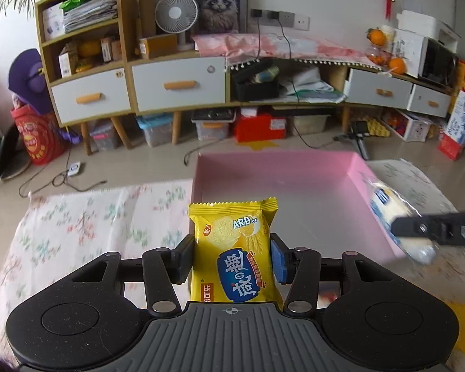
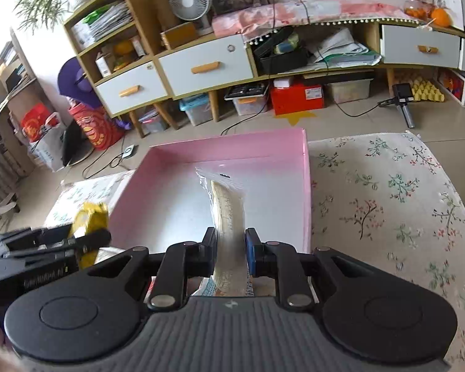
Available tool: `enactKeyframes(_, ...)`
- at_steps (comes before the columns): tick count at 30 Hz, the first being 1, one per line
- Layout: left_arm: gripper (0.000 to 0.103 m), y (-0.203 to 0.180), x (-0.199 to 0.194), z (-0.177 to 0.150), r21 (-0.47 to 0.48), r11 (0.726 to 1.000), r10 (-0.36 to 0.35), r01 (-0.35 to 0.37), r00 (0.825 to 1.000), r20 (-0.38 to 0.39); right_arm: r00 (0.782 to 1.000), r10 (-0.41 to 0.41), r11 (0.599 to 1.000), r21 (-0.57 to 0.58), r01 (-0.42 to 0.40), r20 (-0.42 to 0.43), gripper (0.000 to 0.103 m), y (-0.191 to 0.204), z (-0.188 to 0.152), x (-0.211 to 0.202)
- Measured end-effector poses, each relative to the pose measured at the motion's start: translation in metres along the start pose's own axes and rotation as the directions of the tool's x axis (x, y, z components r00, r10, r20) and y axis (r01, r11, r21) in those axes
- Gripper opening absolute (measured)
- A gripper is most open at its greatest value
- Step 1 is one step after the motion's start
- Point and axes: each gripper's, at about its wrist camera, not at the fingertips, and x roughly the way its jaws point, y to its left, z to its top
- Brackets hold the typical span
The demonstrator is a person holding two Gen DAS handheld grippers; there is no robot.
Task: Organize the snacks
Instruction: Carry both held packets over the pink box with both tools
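Note:
My left gripper [image 1: 232, 255] is shut on a yellow snack packet [image 1: 237, 248] with a blue label, held upright at the near left corner of the pink box [image 1: 294, 167]. In the right wrist view that packet [image 2: 90, 217] and the left gripper [image 2: 86, 238] show at the left, beside the box's left wall. My right gripper [image 2: 231, 248] is shut on a clear-wrapped pale wafer packet [image 2: 228, 207], held edge-on above the pink box [image 2: 226, 145]. From the left wrist view the wafer packet [image 1: 390, 204] and a right finger [image 1: 412, 226] appear blurred over the box's right wall.
The box stands on a floral cloth [image 2: 387, 192] over a table. Beyond it is tiled floor with cables, storage bins and a red box [image 2: 296, 97] under a long sideboard [image 1: 176, 86]. A small tripod [image 2: 403, 102] lies on the floor at the right.

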Motion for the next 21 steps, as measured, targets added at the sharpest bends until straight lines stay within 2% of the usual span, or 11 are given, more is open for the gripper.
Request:
enactKeyframes(5,0.048,-0.002,0.028,0.001,0.021,1.000,0.013,-0.013,1.000,0.026,1.000,0.002,1.000,0.026,-0.002,0.012,0.017,-0.009,0.002,0.014)
enactKeyframes(8,0.048,-0.006,0.041,-0.002,0.051,0.997,0.055,-0.056,0.998,0.022,1.000,0.011,0.999,0.034,-0.012,0.021,0.017,-0.011,0.003,0.018)
enactKeyframes(12,0.048,-0.013,0.049,-0.004,0.097,0.992,0.076,-0.077,0.997,0.014,0.999,0.018,0.999,0.029,-0.020,0.046,0.016,-0.010,0.003,0.018)
enactKeyframes(21,0.048,-0.022,0.055,-0.005,0.163,0.981,0.117,-0.102,0.989,-0.090,0.998,0.034,0.999,0.019,-0.035,0.050,0.015,-0.010,0.005,0.020)
